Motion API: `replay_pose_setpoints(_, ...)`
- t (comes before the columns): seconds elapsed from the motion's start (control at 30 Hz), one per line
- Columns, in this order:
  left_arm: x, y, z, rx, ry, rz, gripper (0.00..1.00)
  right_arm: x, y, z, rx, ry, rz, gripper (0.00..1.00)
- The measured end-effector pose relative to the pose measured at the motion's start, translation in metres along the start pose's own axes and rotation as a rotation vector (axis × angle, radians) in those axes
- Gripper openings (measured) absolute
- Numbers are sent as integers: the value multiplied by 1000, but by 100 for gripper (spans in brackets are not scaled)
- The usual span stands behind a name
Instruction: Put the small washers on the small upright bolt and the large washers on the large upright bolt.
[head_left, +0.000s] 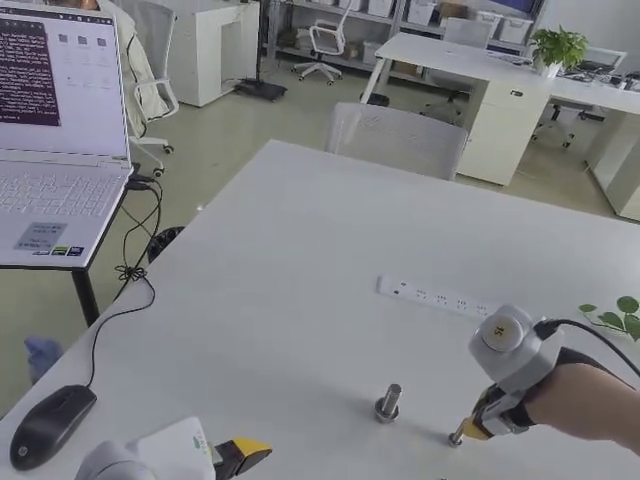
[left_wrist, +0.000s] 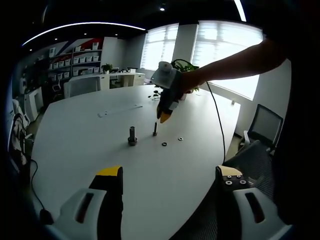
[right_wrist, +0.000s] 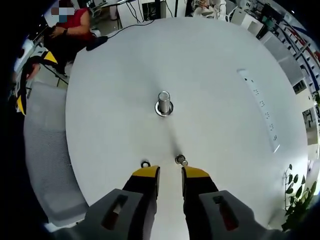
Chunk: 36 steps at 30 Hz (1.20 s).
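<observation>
right gripper (right_wrist: 170, 173) fingers slightly apart, nothing seen between, just above small bolt (right_wrist: 180, 159) | washer (right_wrist: 145, 163) on bench (right_wrist: 225, 150) just beside that bolt; large bolt (right_wrist: 163, 103) beyond it | left gripper (left_wrist: 169, 172) fingers wide apart | pinch washer by its rim (likely slippery), keep level, lower straight

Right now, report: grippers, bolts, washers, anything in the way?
Left gripper open wide, clear of work. Right gripper narrowly open, tips at small bolt. Large bolt beside it; two washers loose on table. Nothing blocking.
</observation>
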<state>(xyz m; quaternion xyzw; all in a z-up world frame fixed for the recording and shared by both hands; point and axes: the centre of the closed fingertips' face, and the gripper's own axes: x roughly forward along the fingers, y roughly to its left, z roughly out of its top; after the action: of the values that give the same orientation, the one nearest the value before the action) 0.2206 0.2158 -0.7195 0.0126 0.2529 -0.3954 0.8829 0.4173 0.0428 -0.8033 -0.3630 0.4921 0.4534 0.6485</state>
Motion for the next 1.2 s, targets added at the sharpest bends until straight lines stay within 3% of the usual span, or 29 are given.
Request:
replay_pose_setpoints(0.63,5,-6,7,9,-8,-13,75,1,42,-11,-8,-4,45,19)
replay_pose_setpoints(0.83,6,-6,2,4,-7,-13,75,7,48,-12,-7,-2,53,19)
replay_pose_setpoints(1.2,8,-8,5,15,-11,-25,75,28,52,-16,14,-7,52,19)
